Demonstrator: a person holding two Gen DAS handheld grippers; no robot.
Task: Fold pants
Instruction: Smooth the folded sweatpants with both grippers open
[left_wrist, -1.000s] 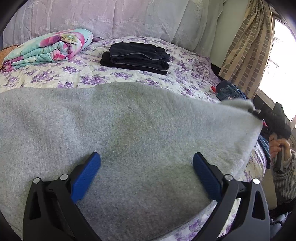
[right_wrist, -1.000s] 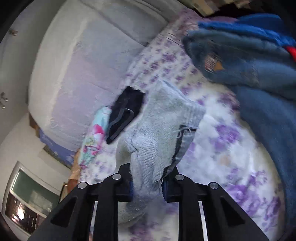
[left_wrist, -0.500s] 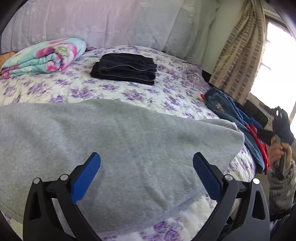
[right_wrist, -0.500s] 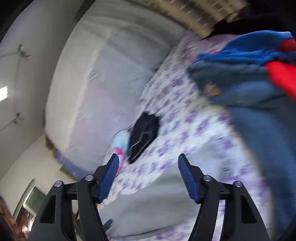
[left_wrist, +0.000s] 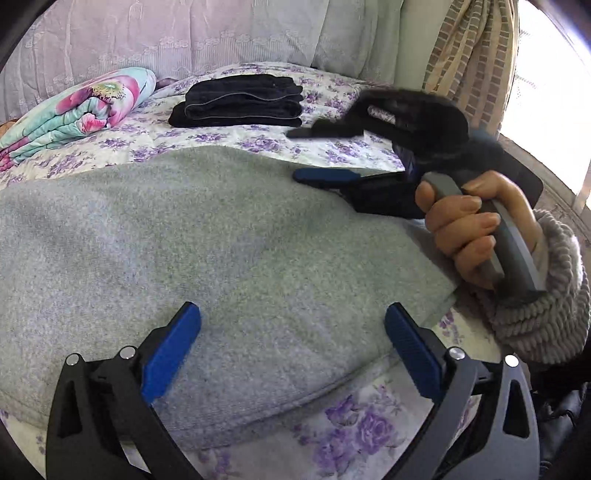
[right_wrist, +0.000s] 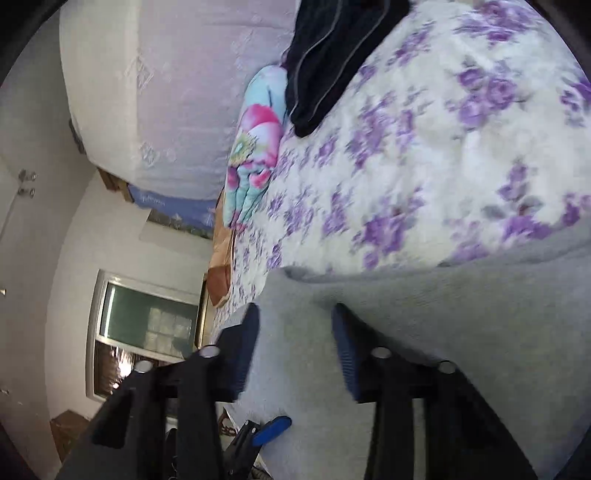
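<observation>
Left wrist view: soft grey knitted fleece pants (left_wrist: 229, 266) are lying flat on the white bedsheet with purple flowers (left_wrist: 354, 147), filling the frame from 9 o'clock across to 3 o'clock, long axis running side to side. The left gripper (left_wrist: 291, 332), black frame with blue pads, is hovering over the near hem with its jaws spread wide, nothing between them. At 2 o'clock the right hand (left_wrist: 476, 229), in a ribbed grey sleeve, is gripping the handle of the right gripper (left_wrist: 314, 153); one blue finger is lying low over the far edge of the cloth, the other is blurred. A folded stack of dark garments (left_wrist: 240, 101) is sitting at 12 o'clock, a rolled floral quilt (left_wrist: 74, 110) at 10 o'clock.

Right wrist view: the frame is rolled sideways and blurred. The right gripper (right_wrist: 295, 347) is straddling the grey pants (right_wrist: 461, 332) with a clear gap between its pads; the jaws have just been closing, with cloth under them but seemingly not pinched. The pants are running off to 3 o'clock.

Judgement: the fold turns on the far edge; the right hand is nearer it, and the left is nearer the hem
</observation>
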